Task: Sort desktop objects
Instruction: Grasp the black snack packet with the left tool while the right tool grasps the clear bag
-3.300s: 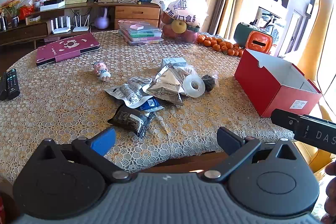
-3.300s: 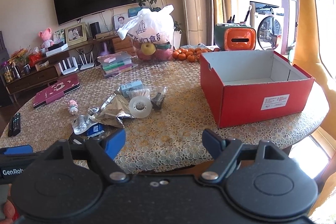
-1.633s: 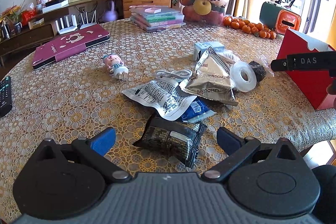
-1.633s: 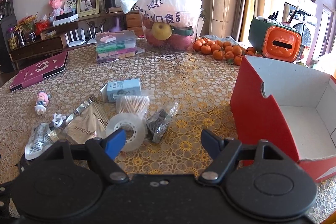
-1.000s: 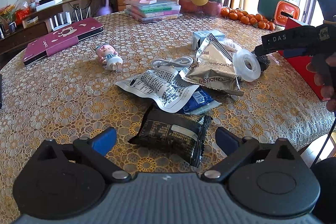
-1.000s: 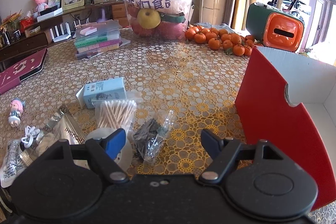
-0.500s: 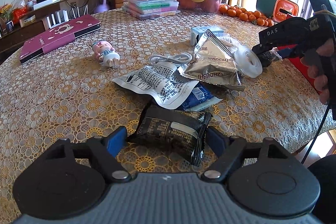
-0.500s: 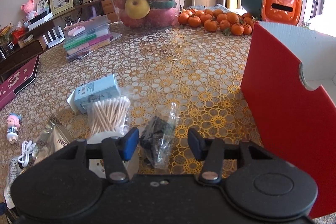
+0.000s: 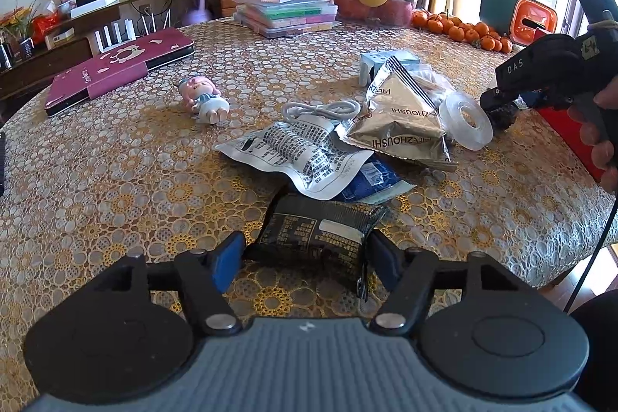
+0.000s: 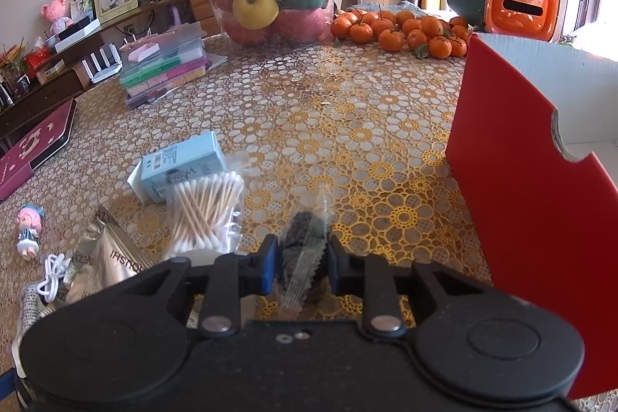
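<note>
While the left hand-held gripper closes its jaws around the dark snack packet lying flat on the tabletop, judge that packet light, soft and crinkly; take it across its middle. Further right, the right hand-held gripper is closing, its pads already pinching the small clear bag of dark pieces beside the red box; this bag looks slippery and light.

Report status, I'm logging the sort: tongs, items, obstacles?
Left tongs closing around black packet. Right tongs closing on small clear bag. Red box open beside it. Nothing in the way.
</note>
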{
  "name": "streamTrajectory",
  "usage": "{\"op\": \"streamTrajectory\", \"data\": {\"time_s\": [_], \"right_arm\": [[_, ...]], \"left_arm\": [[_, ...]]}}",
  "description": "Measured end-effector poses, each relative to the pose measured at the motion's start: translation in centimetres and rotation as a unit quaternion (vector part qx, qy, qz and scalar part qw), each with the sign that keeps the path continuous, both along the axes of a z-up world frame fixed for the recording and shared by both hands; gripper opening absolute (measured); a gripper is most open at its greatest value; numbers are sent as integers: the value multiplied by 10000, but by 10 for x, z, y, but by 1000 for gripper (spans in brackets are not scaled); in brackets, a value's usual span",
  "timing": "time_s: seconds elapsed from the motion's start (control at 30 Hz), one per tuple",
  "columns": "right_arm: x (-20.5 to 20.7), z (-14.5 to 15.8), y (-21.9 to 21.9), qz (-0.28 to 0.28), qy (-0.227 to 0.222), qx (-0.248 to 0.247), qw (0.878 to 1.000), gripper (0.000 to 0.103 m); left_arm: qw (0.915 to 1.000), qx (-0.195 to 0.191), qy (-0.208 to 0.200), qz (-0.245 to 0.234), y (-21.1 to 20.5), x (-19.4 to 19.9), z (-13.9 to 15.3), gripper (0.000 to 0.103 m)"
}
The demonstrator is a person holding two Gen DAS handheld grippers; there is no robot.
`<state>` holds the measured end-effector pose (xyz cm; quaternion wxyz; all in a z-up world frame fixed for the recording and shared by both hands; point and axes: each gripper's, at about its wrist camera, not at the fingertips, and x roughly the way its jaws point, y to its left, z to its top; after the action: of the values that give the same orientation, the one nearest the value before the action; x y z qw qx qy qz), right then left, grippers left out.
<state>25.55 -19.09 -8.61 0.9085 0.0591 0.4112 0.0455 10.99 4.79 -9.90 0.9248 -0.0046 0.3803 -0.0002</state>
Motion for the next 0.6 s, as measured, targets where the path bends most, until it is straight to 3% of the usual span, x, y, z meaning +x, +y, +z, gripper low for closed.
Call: {"op": "streamTrajectory", "data": {"time_s": [0.2, 0.6], "right_arm": [[-6, 8, -6, -43, -126, -88, 9999, 19], [-29, 33, -23, 19, -287, 14, 9996, 19]], "left_arm": [[9999, -61, 21, 103, 2, -4, 2, 60], [9997, -36, -68, 219, -3, -20, 20, 59]]}}
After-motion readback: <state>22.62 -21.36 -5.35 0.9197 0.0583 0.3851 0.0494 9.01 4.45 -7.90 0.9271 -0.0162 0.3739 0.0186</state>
